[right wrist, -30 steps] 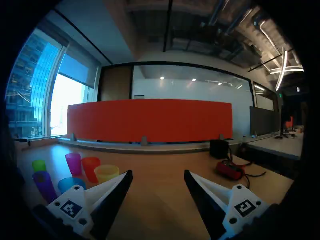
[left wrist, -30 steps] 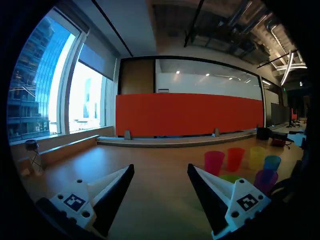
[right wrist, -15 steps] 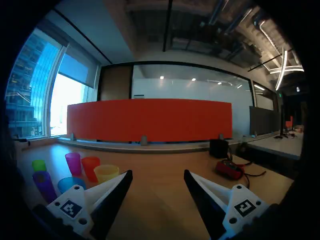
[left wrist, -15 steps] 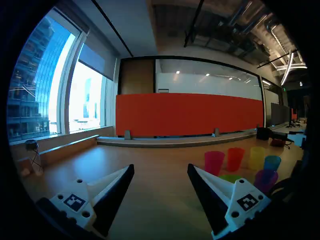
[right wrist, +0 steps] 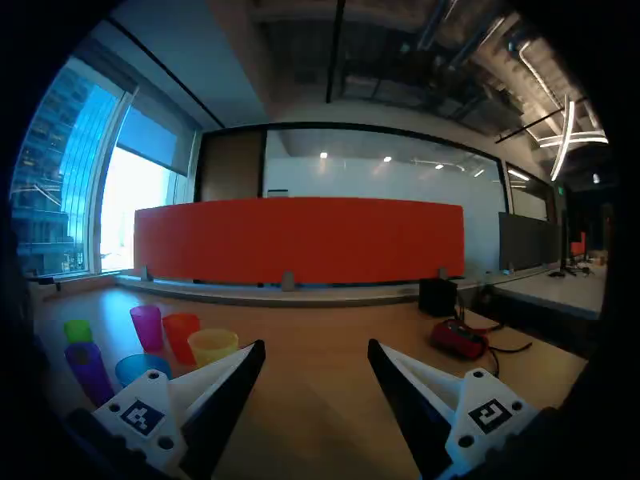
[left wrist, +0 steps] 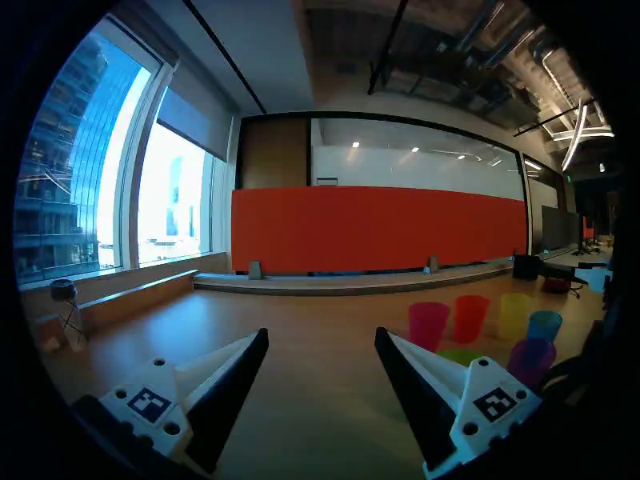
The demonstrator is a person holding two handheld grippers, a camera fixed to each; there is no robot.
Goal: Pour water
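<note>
Several coloured plastic cups stand on a wooden table [left wrist: 320,336]. In the left gripper view they sit at the right: a pink cup [left wrist: 428,324], a red cup [left wrist: 470,317], a yellow cup [left wrist: 514,314], a blue cup [left wrist: 544,325], a purple cup [left wrist: 531,360] and a green cup [left wrist: 460,356] partly hidden behind the right finger. My left gripper [left wrist: 322,360] is open and holds nothing. In the right gripper view the cups are at the left: green [right wrist: 78,330], pink [right wrist: 147,326], red [right wrist: 181,334], yellow [right wrist: 211,346], blue [right wrist: 141,368], purple [right wrist: 88,370]. My right gripper [right wrist: 316,368] is open, empty.
An orange divider panel [left wrist: 376,228] runs along the table's far edge. A red device with cables [right wrist: 458,339] and a black box [right wrist: 438,297] lie at the right in the right gripper view. Windows [left wrist: 96,192] line the left side, with a small stand [left wrist: 64,292] on the sill.
</note>
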